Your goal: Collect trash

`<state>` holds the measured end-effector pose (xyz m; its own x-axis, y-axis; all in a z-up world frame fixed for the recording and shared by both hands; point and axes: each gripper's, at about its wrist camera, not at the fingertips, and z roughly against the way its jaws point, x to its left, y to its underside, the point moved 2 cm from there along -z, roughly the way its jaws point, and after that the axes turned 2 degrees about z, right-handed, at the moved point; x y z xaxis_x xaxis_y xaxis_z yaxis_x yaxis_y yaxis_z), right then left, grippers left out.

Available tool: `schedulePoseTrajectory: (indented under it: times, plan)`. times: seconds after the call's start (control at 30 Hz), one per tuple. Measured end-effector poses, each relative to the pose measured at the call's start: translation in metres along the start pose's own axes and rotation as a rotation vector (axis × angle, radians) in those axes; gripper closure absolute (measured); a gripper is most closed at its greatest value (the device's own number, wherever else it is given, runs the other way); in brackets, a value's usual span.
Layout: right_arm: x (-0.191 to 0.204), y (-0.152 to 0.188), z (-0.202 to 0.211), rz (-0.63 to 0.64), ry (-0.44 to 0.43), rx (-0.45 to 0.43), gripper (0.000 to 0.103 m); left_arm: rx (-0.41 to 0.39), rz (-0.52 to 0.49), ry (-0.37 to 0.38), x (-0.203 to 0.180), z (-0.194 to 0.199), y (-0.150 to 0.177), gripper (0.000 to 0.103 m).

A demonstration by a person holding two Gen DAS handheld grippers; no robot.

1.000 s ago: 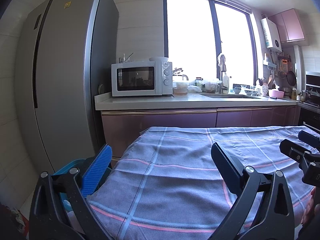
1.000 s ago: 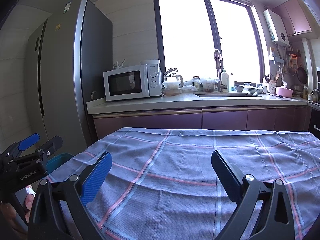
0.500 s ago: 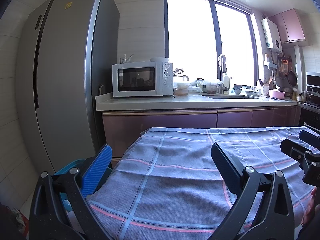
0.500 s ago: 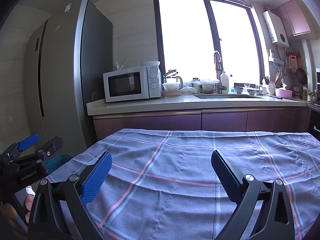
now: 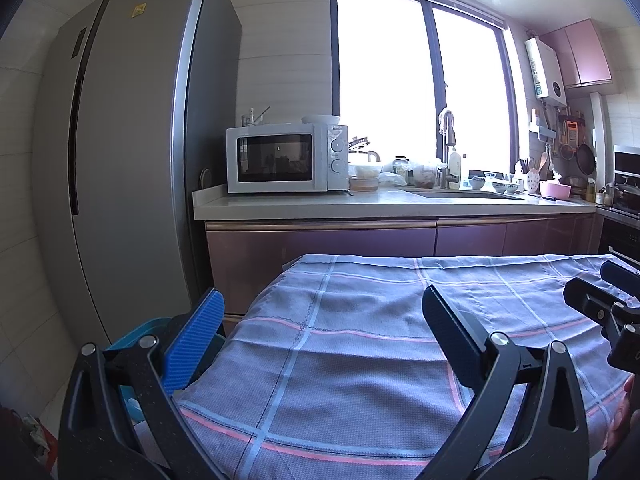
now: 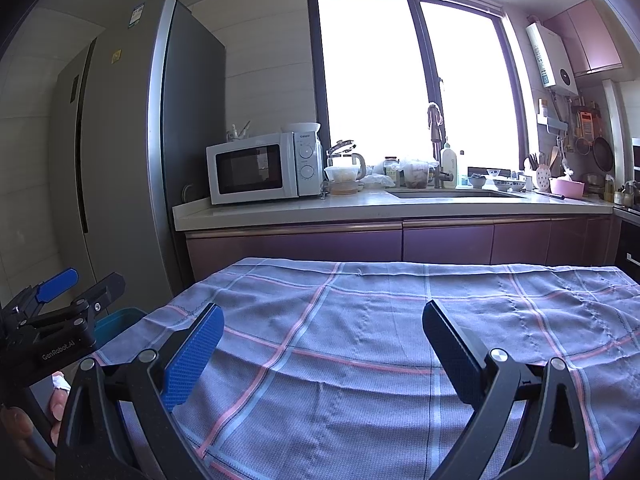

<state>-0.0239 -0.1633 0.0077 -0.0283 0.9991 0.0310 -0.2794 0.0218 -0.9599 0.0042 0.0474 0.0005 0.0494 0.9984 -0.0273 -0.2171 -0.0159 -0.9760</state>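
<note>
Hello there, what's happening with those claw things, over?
Left gripper open, empty. Right gripper open, empty. No trash visible on the checked grey-blue tablecloth; teal plastic bin beside table.

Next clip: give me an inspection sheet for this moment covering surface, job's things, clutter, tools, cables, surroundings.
Surface: table under a plaid cloth; no loose items seen on it.
Job's things: no trash seen on the cloth; a teal bin sits off the table's left edge, with something pale inside, unclear what.
Clutter: nothing seen on the table.
Tools: left tool open, empty, at the table's left edge; right tool open, empty, above the cloth.
Cables: nothing seen.
Surroundings: fridge, microwave, crowded counter with a sink below the window.
</note>
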Motion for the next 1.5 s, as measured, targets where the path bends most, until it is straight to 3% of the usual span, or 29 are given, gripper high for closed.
schedulePoseTrajectory:
  times: [1.33,1.5]
  plan:
    - [-0.003,0.000,0.000,-0.005,0.011,-0.001,0.007,-0.005,0.001,-0.006,-0.002,-0.002,-0.001,0.006]
    - [-0.008,0.000,-0.001,-0.010,0.018,0.003,0.007,0.026,-0.005,-0.008,-0.006,-0.011,-0.002,0.006]
